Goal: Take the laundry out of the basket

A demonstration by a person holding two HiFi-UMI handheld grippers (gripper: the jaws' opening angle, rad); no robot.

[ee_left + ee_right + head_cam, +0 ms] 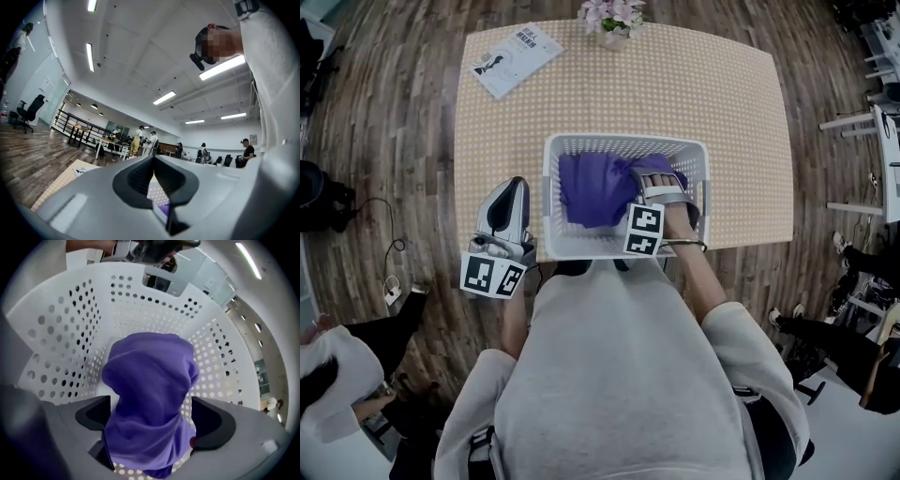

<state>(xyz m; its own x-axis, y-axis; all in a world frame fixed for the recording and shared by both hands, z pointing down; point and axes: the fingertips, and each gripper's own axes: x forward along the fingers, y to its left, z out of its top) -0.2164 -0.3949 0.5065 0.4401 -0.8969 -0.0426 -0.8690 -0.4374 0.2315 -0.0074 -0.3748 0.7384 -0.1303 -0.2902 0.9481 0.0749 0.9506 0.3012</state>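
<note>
A white perforated laundry basket (pixel 623 139) stands at the near edge of the table, right in front of me. A purple cloth (pixel 595 192) lies bunched inside it. My right gripper (pixel 661 183) reaches down into the basket from the right. In the right gripper view its jaws stand wide apart, with the purple cloth (pixel 150 380) hanging between them and filling most of the gap (pixel 152 420). The basket wall (pixel 70 324) curves round behind. My left gripper (pixel 511 192) is outside the basket at its left wall, jaws together and holding nothing (pixel 154 183).
The table (pixel 722 112) has a dotted beige cover. A booklet (pixel 516 58) lies at its far left and a small flower pot (pixel 612 21) at its far edge. People sit at the lower left and right, and chairs stand to the right on the wooden floor.
</note>
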